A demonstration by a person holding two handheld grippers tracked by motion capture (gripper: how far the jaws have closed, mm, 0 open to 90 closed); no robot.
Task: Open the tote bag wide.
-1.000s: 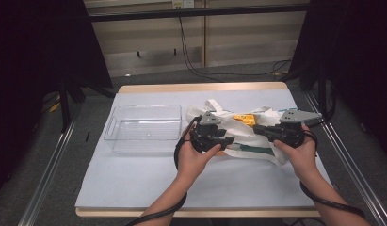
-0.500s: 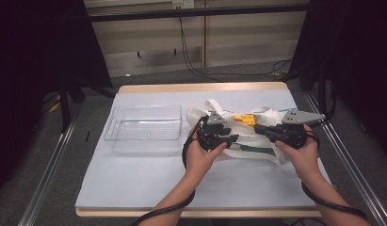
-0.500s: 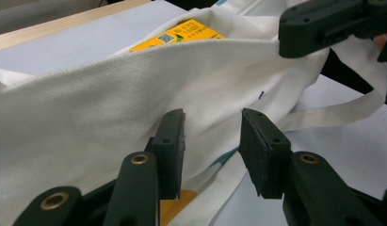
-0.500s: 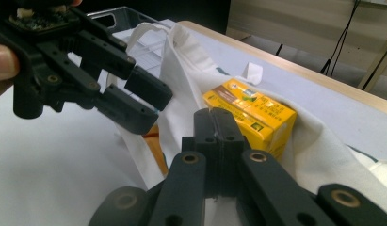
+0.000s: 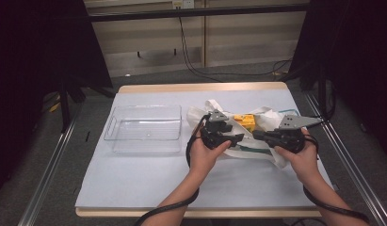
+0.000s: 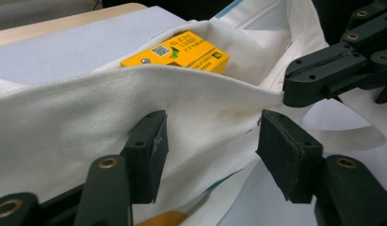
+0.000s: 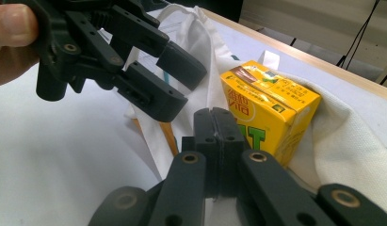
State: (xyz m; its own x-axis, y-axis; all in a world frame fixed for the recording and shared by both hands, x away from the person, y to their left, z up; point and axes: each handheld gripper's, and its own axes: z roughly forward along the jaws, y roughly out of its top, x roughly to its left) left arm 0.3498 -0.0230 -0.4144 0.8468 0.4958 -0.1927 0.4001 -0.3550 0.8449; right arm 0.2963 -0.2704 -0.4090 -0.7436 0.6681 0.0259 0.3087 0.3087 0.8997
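A white cloth bag [image 5: 270,116] lies on the table with a yellow drink carton [image 5: 244,121] in its mouth. In the left gripper view the carton [image 6: 181,49] rests inside the bag [image 6: 64,127], behind its raised rim. My left gripper [image 6: 210,136] is open, with the rim cloth between its jaws. My right gripper [image 6: 291,84] is shut on the same rim, a little farther along. In the right gripper view its jaws [image 7: 219,127] are pressed together just in front of the carton [image 7: 262,108], and the open left gripper [image 7: 186,82] sits close by at the upper left.
An empty clear plastic tray [image 5: 144,109] stands to the left of the bag. A pale sheet [image 5: 149,179] covers the table, whose wooden edge [image 5: 200,87] shows at the back. Metal rails run along both sides, and dark cables lie on the floor behind.
My left gripper has shifted slightly to the right, closer to the right gripper at the bag's rim. The right gripper has hardly moved.
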